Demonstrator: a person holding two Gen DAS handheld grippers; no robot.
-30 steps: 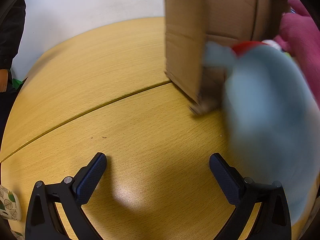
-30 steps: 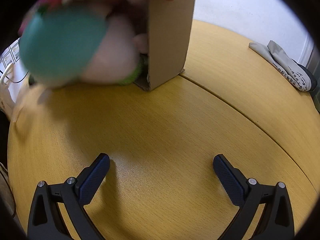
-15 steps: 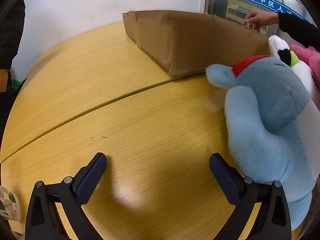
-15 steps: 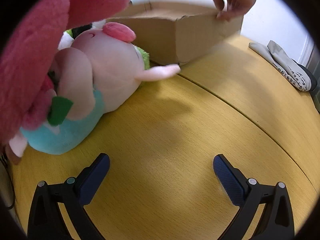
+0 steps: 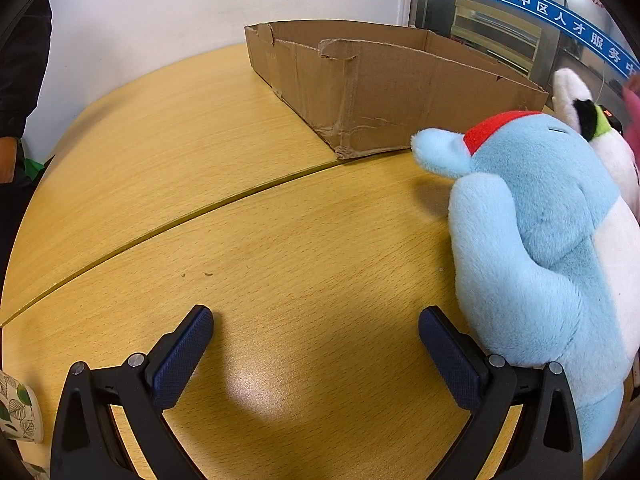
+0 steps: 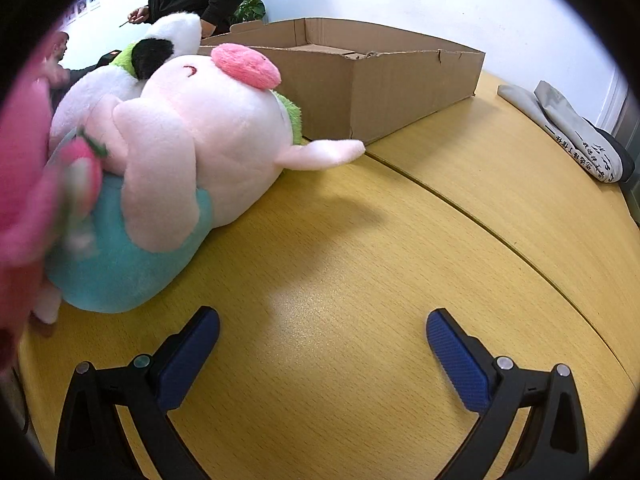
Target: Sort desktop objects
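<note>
A light blue and white plush toy with a red cap (image 5: pixel 544 232) is seen lying on the yellow wooden table (image 5: pixel 248 168), at the right of the left wrist view and just beside the right finger of the left gripper (image 5: pixel 316 354). Behind it a white plush toy with a black patch and green trim (image 5: pixel 576 100) is piled. In the right wrist view, a pale pink plush toy with a teal lower body and a pink snout (image 6: pixel 192 152) is seen lying on its side at the left, one limb stretched toward the corner of the open brown cardboard box (image 6: pixel 400 84). The box is set on the table behind the toys. Both the left gripper and the right gripper (image 6: pixel 322 354) are held spread wide above bare wood, with nothing between the blue pads. A folded grey cloth with dark lettering (image 6: pixel 568 132) is laid at the table's far right edge, well apart from the toys.
</note>
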